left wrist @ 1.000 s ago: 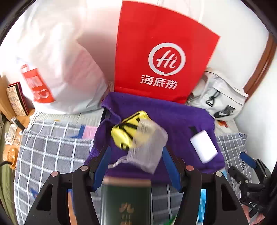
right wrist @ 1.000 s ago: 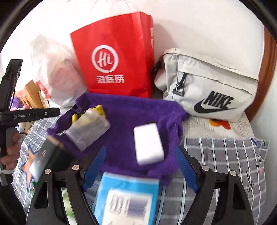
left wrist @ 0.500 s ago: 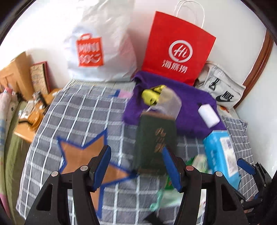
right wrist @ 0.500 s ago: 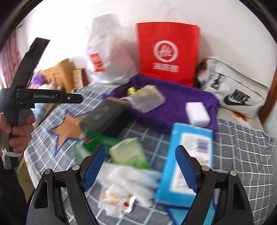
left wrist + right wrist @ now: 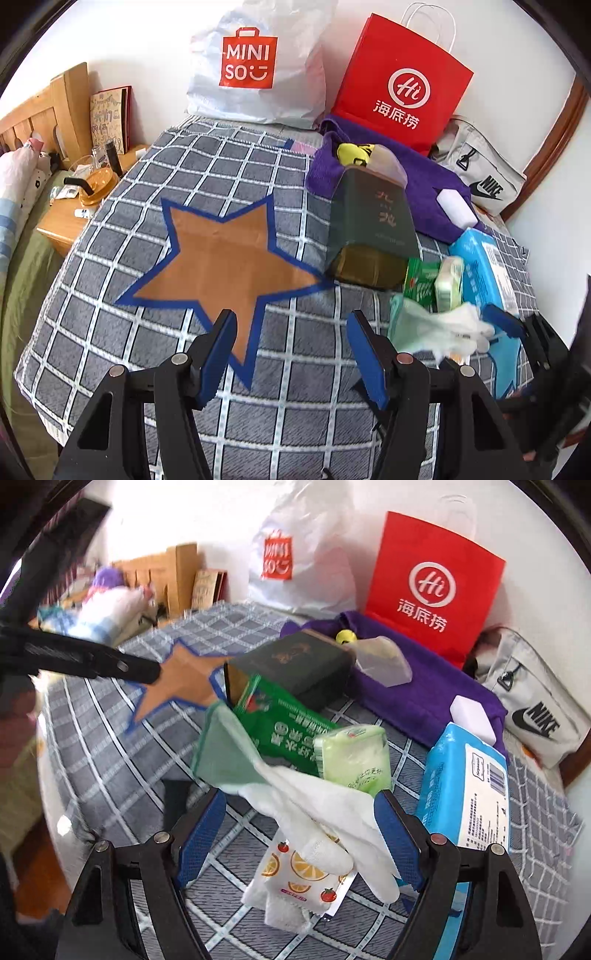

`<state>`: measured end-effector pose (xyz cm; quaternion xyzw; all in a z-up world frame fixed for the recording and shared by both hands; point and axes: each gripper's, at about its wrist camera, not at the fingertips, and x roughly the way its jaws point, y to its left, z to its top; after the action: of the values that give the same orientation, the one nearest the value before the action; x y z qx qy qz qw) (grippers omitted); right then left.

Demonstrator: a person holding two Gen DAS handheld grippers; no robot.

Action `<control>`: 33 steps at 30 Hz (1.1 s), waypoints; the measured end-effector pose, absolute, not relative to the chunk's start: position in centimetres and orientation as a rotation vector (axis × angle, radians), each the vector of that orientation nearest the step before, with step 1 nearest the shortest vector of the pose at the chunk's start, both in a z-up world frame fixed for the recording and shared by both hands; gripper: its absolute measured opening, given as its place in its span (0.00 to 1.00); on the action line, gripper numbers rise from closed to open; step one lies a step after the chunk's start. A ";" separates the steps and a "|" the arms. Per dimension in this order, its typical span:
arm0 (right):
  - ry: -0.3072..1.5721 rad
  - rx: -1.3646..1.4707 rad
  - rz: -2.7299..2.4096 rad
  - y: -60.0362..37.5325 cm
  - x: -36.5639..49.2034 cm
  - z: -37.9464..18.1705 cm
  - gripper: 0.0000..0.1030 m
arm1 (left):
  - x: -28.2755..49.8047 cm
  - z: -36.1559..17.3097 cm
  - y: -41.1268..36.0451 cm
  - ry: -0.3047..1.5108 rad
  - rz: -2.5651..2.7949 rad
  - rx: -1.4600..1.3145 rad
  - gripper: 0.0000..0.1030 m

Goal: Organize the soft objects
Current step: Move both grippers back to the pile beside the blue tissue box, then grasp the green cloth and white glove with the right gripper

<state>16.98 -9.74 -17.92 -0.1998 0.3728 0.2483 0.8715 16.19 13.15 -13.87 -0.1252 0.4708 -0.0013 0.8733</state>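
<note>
- Grey checked cloth (image 5: 110,295) with white lines covers the bed, and a brown star (image 5: 221,258) edged in blue sits in its middle, bare; I judge it is meant as the spot where sorted things go.
- The soft things lie in 1 loose heap at the right side of the cloth: a white glove (image 5: 332,823) draped over a fruit-print sachet (image 5: 299,882), a pale green pack (image 5: 354,757), a green foil packet (image 5: 277,720) and a blue wipes pack (image 5: 469,786), all touching or overlapping.
- The right hand-held gripper (image 5: 299,834) hangs over the glove with its jaws spread wide, gripping nothing; the glove lies between them, so it looks like the next pick.
- The left hand-held gripper (image 5: 291,350) is likewise released and empty, poised above the star's lower point, probably waiting to receive or steady.
- A dark green box (image 5: 373,229) lies between star and heap, 1 end on the purple towel (image 5: 432,184).
- Limp fabric may snag the sachet beneath when lifted.
</note>
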 end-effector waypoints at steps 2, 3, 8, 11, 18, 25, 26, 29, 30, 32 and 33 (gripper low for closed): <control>0.782 -0.470 0.490 -9.1 17.2 -18.8 0.79 | 15.7 -14.3 13.3 0.988 -0.007 -0.267 0.58; 0.779 -0.500 0.474 -8.7 17.3 -19.3 0.78 | 15.5 -14.5 13.4 0.991 -0.010 -0.269 0.58; 0.788 -0.559 0.414 -8.0 18.0 -20.7 0.15 | 14.6 -16.0 13.5 1.026 -0.019 -0.284 0.58; 0.756 -0.461 0.456 -9.1 18.0 -19.3 0.12 | 14.2 -16.8 13.3 1.046 -0.024 -0.278 0.58; 0.683 -0.236 0.512 -11.4 16.7 -15.4 0.12 | 13.3 -18.1 11.8 1.087 -0.049 -0.283 0.58; 0.651 -0.131 0.469 -14.5 13.6 -13.2 0.12 | 11.4 -18.8 8.4 1.120 -0.146 -0.296 0.58; 0.648 -0.129 0.470 -14.9 13.0 -13.0 0.12 | 11.1 -19.0 7.4 1.127 -0.172 -0.293 0.58; 0.642 -0.111 0.459 -16.9 10.6 -13.1 0.11 | 10.8 -19.4 5.0 1.136 -0.172 -0.239 0.58; 0.646 -0.106 0.456 -17.4 10.2 -13.3 0.12 | 10.7 -19.3 4.2 1.126 -0.147 -0.203 0.58; 0.660 -0.094 0.436 -18.9 9.1 -14.0 0.11 | 10.8 -19.4 2.7 1.114 -0.113 -0.146 0.58; 0.671 -0.091 0.423 -19.7 8.7 -14.6 0.11 | 10.9 -19.5 2.2 1.105 -0.093 -0.134 0.58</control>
<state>8.74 -19.70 -14.58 -0.0441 0.3266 0.2058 0.9214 10.86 2.20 -19.48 -0.0635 0.5240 -0.0441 0.8482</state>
